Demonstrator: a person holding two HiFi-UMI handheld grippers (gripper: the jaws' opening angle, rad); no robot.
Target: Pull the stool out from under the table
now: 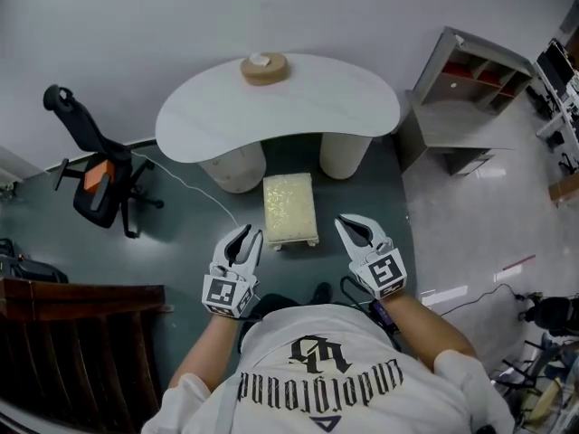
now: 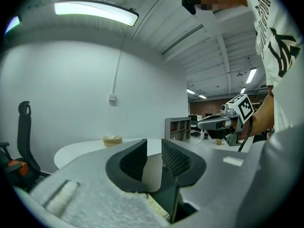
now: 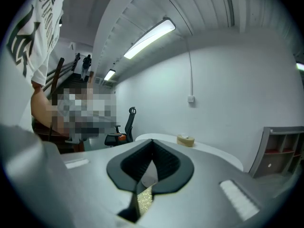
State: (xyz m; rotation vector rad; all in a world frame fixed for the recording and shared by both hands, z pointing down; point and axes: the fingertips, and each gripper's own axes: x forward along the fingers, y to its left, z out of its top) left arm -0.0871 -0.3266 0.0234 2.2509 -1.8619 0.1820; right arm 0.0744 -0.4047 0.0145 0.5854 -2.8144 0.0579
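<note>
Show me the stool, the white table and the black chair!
stool (image 1: 289,208), head view, middle of its yellow seat.
white table (image 1: 308,98), head view, bare part of the tabletop.
black chair (image 1: 84,127), head view, its backrest.

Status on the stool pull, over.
Left gripper open, empty. Right gripper shut, empty. Stool in front of table, untouched. Cable lies left of it.

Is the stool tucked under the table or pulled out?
Pulled out. In the head view the stool shows its whole top, in front of the edge of the table, nothing overlapping it.
</note>
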